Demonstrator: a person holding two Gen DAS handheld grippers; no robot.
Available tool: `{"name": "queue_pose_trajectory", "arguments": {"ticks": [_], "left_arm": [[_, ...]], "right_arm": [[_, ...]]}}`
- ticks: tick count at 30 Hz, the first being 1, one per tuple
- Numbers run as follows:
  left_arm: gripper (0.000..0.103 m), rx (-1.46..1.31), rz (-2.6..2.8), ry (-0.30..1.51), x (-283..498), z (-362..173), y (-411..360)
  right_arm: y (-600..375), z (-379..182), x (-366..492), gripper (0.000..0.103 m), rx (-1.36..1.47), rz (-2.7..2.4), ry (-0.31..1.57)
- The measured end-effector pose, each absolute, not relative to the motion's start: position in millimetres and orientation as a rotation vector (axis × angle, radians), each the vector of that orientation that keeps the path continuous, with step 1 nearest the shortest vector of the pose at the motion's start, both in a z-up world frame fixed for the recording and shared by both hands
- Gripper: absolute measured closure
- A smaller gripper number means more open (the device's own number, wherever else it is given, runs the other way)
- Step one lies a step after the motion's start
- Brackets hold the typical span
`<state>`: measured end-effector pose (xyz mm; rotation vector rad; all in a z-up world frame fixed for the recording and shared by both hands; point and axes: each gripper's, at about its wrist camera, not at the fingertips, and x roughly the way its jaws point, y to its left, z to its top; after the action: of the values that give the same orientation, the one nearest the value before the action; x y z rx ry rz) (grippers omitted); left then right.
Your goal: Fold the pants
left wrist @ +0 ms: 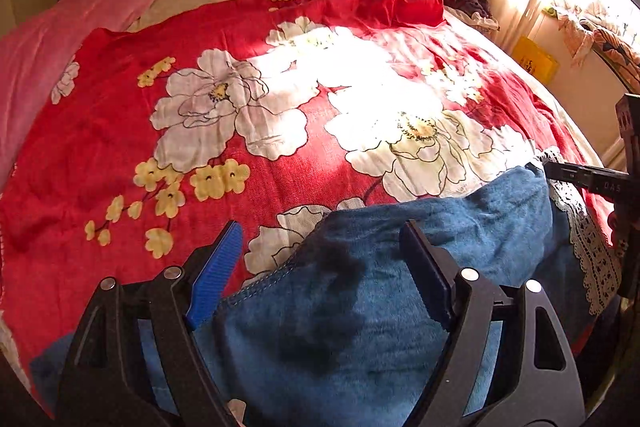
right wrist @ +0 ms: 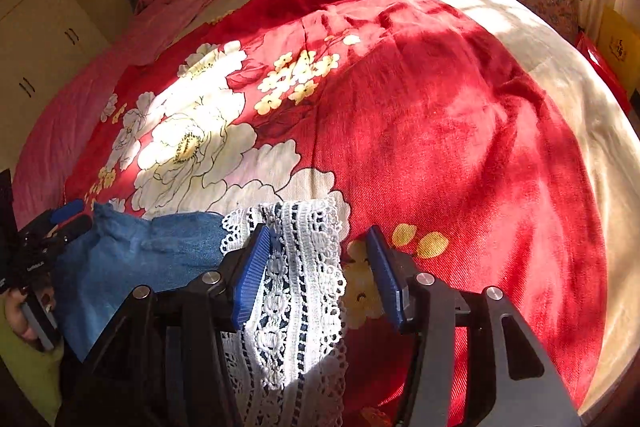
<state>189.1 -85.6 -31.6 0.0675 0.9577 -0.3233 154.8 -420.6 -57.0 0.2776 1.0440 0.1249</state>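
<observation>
Pants cut off by bottom edge; sunlit bedspread washed out.

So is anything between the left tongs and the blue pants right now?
Nothing visible. The left tongs stand open directly over the blue denim pants with white lace trim, with no other item between them. The red floral bedspread beyond the pants lies flat and bare.
</observation>
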Motion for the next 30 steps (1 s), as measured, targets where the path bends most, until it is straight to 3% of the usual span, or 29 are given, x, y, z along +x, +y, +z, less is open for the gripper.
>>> {"name": "queue_pose_trajectory", "arguments": {"ticks": [3,5,7,9,10,16,22,25,26,27,28,30], "left_arm": [[0.027,0.029,-0.331,1.014,197.9,-51.6,-86.7],[0.030,-0.013,-0.344,1.027,195.7,-58.2,-87.5],[0.075,-0.017,-0.368,1.017,188.9,-57.0,-92.4],[0.097,-0.003,-0.382,1.000,181.7,-48.5,-97.0],[0.100,0.008,-0.378,0.988,179.3,-43.0,-97.4],[0.100,0.074,-0.361,0.891,182.5,-12.6,-109.9],[0.098,0.115,-0.290,0.930,197.4,-52.4,-122.5],[0.094,0.117,-0.276,0.921,197.3,-62.8,-120.6],[0.093,0.111,-0.280,0.916,196.5,-61.3,-119.0],[0.087,0.105,-0.279,0.916,194.4,-57.6,-116.5],[0.074,0.100,-0.273,0.914,190.9,-52.0,-112.3],[0.063,0.083,-0.294,0.874,176.7,-33.6,-103.3]], "right_arm": [[-421.3,-59.2,146.6,0.056,0.311,0.168,1.013],[-422.0,-57.9,141.2,0.073,0.336,0.204,1.004],[-419.0,-53.3,134.0,0.085,0.327,0.235,0.978],[-417.4,-43.9,125.9,0.088,0.318,0.250,0.930],[-417.9,-36.3,121.8,0.089,0.314,0.259,0.900],[-416.0,5.6,129.0,0.089,0.153,0.207,0.781],[-410.4,-44.7,166.6,0.088,0.043,0.140,0.962],[-412.8,-52.2,165.2,0.081,0.049,0.127,0.961],[-415.3,-47.0,161.3,0.070,0.061,0.115,0.950],[-419.9,-39.1,154.5,0.064,0.087,0.107,0.932],[-425.5,-30.3,145.8,0.060,0.119,0.107,0.905],[-438.1,-11.4,122.5,0.058,0.204,0.119,0.854]]}}
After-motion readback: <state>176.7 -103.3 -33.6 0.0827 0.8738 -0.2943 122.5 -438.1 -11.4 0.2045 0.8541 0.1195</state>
